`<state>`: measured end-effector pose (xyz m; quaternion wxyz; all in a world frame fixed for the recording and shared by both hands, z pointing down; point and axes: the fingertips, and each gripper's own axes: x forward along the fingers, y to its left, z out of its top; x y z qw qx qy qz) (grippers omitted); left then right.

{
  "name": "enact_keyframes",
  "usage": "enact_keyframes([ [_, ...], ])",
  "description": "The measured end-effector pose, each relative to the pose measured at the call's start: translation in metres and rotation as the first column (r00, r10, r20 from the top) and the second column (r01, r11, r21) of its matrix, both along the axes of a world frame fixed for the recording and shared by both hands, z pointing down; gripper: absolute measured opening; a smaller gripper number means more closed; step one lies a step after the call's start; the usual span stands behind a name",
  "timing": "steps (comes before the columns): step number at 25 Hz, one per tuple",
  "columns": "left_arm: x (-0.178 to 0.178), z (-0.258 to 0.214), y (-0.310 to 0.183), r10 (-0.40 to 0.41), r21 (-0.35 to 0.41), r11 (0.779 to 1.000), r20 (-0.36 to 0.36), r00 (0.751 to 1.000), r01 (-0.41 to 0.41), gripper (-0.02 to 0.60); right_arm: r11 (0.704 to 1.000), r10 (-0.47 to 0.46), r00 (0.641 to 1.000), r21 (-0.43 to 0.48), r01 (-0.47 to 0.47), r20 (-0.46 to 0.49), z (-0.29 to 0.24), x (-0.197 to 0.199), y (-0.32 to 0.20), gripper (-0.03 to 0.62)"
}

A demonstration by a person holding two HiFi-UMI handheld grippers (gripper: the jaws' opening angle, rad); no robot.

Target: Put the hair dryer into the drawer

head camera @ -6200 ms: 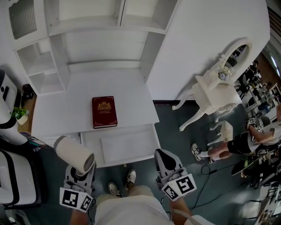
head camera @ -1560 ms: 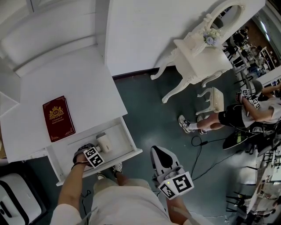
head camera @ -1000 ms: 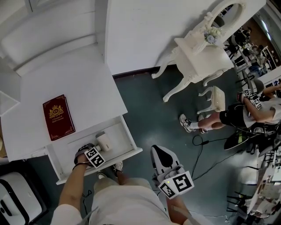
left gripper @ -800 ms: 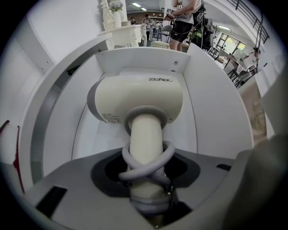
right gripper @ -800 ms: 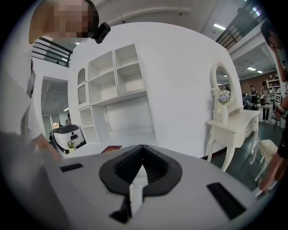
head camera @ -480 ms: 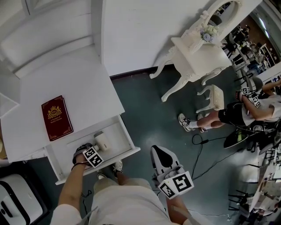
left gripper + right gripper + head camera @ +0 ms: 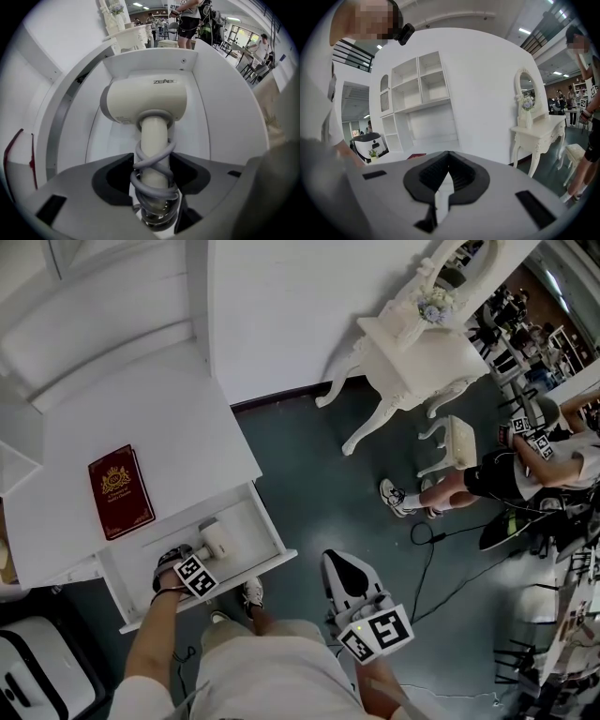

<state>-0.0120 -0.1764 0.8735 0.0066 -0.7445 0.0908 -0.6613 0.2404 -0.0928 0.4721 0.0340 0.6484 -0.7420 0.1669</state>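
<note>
My left claw [image 7: 152, 161] points straight down into the open drawer [image 7: 255, 524] of the white desk [image 7: 187, 432], and its jaws have just been opening. Between them stands the handle of the hair dryer [image 7: 145, 101], with the grey cord [image 7: 152, 185] wound around it. The coils come very close to both pads, but I see no pressing there, so I call the jaws apart and loose around the handle. The bottom end of the handle and the rest of the cord are cut off by the body of my claw.

The hair dryer lies on the floor of the drawer, with its barrel toward the end wall and a small gap between them. The print on the barrel runs over the curve, and I cannot read it whole. From the head view only the end of the barrel shows. The handle and the tips of my claw are hidden under the marker cube [image 7: 195, 576] and my hand.

A red book [image 7: 120, 490] lies on the desk, apart from the drawer.

My right claw [image 7: 448, 159] has its jaws together with nothing between them. It is held beside my body, over the dark floor. Its own view shows the shelves and a dressing table [image 7: 539, 133], but of the book only a thin red strip — the drawer and the hair dryer are hidden behind the claw's body.
</note>
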Motion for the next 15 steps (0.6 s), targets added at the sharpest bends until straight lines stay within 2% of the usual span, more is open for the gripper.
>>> enact_keyframes([
  [8,-0.005,-0.008,-0.005,-0.029,0.083,0.996,-0.011,1.0,0.03,0.296,1.0,0.021,1.0,0.012,-0.021,-0.009,-0.007,-0.005,0.021,0.008],
  [15,-0.01,-0.024,-0.005,-0.061,0.13,0.989,-0.058,0.996,0.068,0.327,0.999,0.032,0.999,0.032,-0.031,-0.01,-0.016,-0.013,0.036,0.008],
])
